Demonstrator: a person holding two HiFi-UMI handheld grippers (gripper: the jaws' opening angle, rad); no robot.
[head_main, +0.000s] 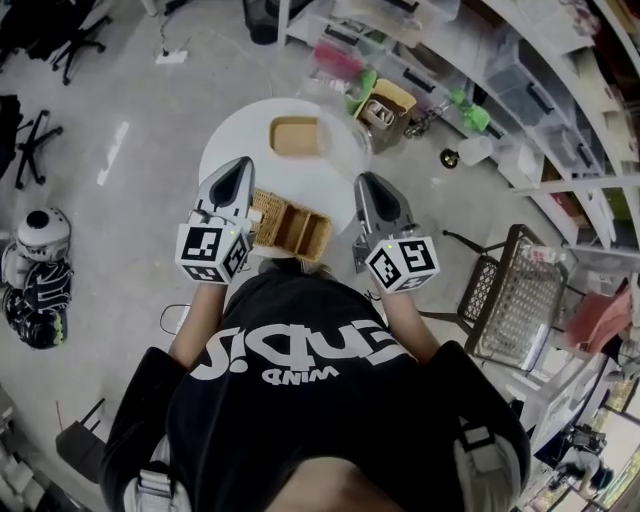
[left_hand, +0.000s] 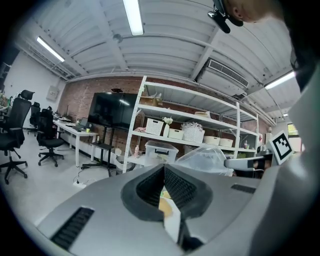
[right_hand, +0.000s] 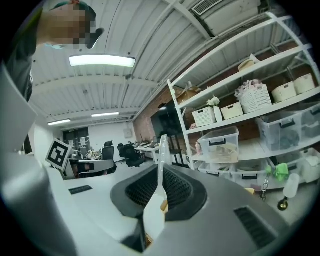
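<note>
- Head view: we hold the left gripper and right gripper flanking the wicker basket on the table.
- Left gripper view: the jaws meet at the tips, pinching nothing.
- Right gripper view: the jaws clamp a thin clear strip, so it stands upright.

Left gripper, right gripper — side by side, pointing forward, fingers together
</note>
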